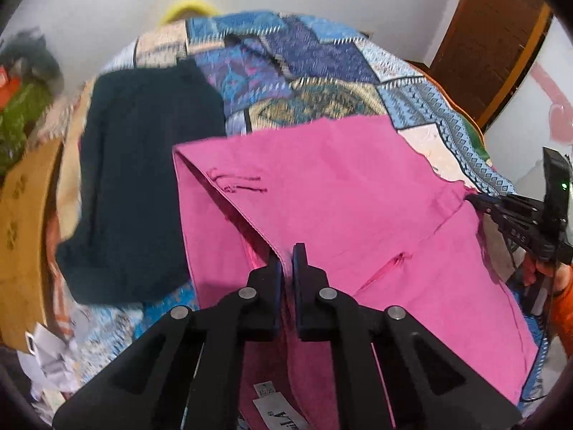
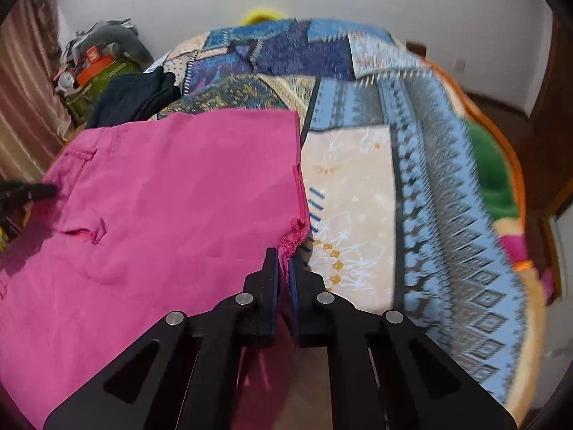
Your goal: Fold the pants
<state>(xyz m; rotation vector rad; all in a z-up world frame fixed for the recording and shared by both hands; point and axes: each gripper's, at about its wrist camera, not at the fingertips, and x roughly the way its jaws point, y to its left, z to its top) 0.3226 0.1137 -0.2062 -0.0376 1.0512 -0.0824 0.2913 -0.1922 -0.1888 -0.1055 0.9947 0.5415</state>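
A: Left gripper (image 1: 286, 256)?
B: Clamped on the folded edge of the pink pants (image 1: 322, 197), pads pinching the cloth.
A: Right gripper (image 2: 283, 261)?
B: Closed too, nipping the frayed corner of the same pants, hem bunched just beyond the tips.
A: Pants themselves?
B: Spread ahead of both grippers over the patchwork blanket (image 2: 358, 179), stretched between the two grips; label hanging just under the left gripper.
A: Anything else close?
B: Dark garment (image 1: 143, 197) to the left of the left gripper, lying beside the pants. Bare blanket to the right of the right gripper.
A: Hand visible?
B: Only fingers (image 1: 530, 272) under the right gripper, seen from the left view.
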